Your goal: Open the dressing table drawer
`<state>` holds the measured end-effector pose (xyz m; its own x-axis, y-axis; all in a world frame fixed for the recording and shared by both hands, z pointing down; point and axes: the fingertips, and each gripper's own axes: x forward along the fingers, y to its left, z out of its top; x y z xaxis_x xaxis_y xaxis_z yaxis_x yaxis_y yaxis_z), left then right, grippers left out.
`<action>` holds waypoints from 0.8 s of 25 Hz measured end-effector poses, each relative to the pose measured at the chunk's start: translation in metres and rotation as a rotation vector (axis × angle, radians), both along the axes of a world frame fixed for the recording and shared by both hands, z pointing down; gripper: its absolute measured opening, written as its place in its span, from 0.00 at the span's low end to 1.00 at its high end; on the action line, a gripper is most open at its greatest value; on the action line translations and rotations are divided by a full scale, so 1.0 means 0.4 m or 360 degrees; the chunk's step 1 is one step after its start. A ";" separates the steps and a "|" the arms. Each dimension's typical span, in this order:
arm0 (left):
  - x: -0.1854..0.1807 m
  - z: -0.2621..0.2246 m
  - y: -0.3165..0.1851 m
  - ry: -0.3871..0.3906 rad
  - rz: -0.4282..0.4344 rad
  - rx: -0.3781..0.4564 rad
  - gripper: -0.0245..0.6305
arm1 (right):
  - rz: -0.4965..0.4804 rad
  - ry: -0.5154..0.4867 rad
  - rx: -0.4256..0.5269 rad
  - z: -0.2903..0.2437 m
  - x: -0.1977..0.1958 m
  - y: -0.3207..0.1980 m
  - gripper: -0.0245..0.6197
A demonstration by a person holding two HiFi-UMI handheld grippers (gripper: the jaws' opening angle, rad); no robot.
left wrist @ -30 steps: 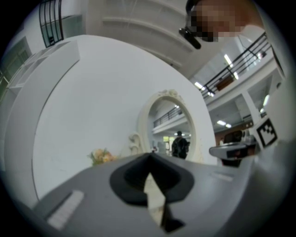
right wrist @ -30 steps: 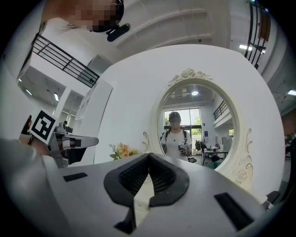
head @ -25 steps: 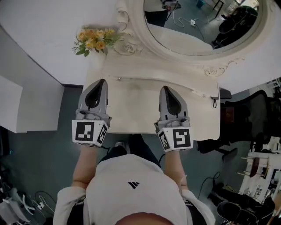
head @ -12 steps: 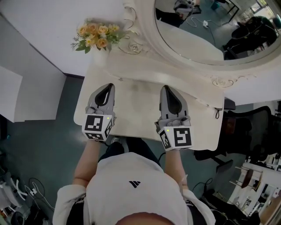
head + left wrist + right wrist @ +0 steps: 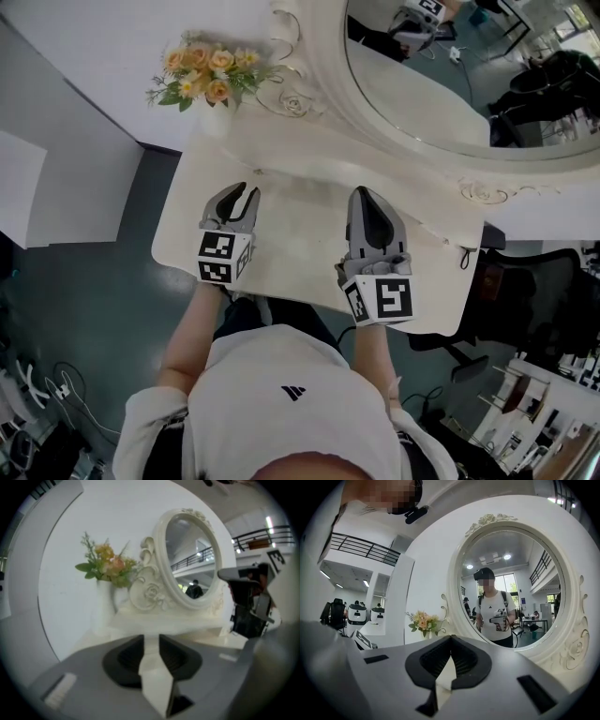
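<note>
The dressing table drawer itself cannot be seen: the head view shows only the cream counter [image 5: 300, 234] from above. Over it, the left tool [image 5: 242, 190] is near the left front corner and the right tool [image 5: 364, 190] is well apart from it.

In the left gripper view, the left tool [image 5: 151, 639] has just been opening. Its jaws stand narrowly apart with nothing between them, facing the flowers [image 5: 107, 566] and the mirror [image 5: 190, 559].

In the right gripper view, the right tool [image 5: 451, 637] has its jaws together and empty, facing the mirror [image 5: 511, 583].
</note>
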<state>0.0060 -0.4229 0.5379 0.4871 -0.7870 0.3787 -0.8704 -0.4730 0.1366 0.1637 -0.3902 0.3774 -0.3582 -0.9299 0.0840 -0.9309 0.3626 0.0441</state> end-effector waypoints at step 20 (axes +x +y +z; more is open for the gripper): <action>0.045 0.207 -0.115 -0.0244 -0.0063 -0.0287 0.31 | -0.0024 0.0041 -0.0085 0.050 0.070 -0.041 0.02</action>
<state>0.0238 -0.4690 0.6209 0.3831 -0.7172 0.5821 -0.9049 -0.4180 0.0804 0.1915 -0.4065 0.3976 -0.3692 -0.9183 0.1428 -0.9242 0.3790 0.0478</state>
